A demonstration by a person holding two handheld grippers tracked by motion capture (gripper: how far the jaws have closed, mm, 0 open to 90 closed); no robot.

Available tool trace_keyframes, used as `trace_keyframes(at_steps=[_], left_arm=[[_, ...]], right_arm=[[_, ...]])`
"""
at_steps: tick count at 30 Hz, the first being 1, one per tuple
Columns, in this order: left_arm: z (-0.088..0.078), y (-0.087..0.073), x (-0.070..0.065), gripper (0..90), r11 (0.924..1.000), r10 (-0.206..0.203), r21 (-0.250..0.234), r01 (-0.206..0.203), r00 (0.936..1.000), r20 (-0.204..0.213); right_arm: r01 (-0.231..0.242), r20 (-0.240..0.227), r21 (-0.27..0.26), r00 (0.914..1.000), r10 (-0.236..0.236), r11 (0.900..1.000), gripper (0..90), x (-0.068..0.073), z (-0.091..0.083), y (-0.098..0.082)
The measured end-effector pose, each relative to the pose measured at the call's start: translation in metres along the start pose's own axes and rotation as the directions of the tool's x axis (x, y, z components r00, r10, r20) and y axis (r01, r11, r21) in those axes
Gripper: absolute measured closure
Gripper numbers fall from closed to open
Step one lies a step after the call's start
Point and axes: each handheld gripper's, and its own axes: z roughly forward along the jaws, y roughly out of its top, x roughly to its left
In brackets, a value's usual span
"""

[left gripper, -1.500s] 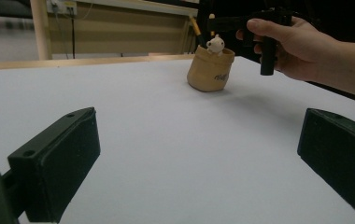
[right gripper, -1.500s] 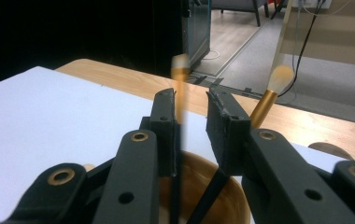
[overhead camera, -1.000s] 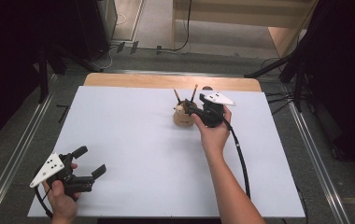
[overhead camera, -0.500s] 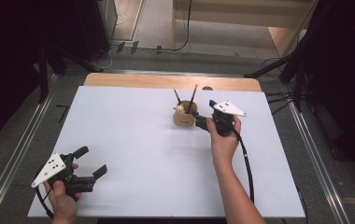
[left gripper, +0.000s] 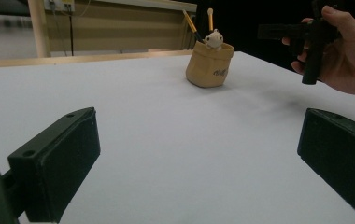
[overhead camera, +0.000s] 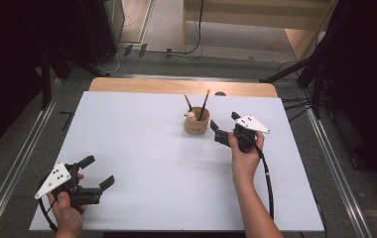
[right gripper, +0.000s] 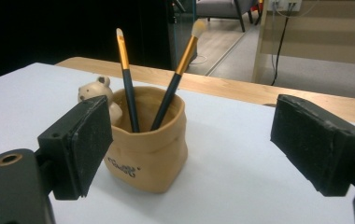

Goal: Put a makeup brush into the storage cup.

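Right gripper spread wide beside the tan brush pot

The tan pot (overhead camera: 197, 120) stands upright toward the far side of the white table (overhead camera: 142, 148), holding 2 brushes (right gripper: 126, 79) and a small bear figure (right gripper: 96, 91) at its rim. The right gripper (overhead camera: 224, 128) sits just beside the pot; its jaws have just been opening and now stand apart, gripping nothing. The left gripper (overhead camera: 97, 171) rests near the table's front left corner, well apart from the pot, jaws spread and empty.

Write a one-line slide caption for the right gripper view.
Open right gripper facing a tan bag-shaped holder with two brushes.
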Motion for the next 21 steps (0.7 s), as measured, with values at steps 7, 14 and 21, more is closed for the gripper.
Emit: trace_keyframes(at_steps=[7,14,21], left_arm=[[0.0,0.0,0.0,0.0,1.0,-0.001,0.0,0.001,1.0,0.0],[0.001,0.0,-0.001,0.0,1.0,0.005,0.006,-0.005,1.0,-0.001],[0.001,-0.001,-0.001,0.0,0.9999,0.006,0.009,-0.006,1.0,-0.004]], right_arm=[[0.019,0.013,0.0,0.9997,-0.019,1.0,13.7,-0.004,-0.012,-0.009],[0.04,0.017,0.007,0.999,-0.04,0.999,13.8,-0.008,-0.024,-0.019],[0.038,0.029,-0.008,0.9989,-0.038,0.999,13.9,-0.014,-0.04,-0.028]])
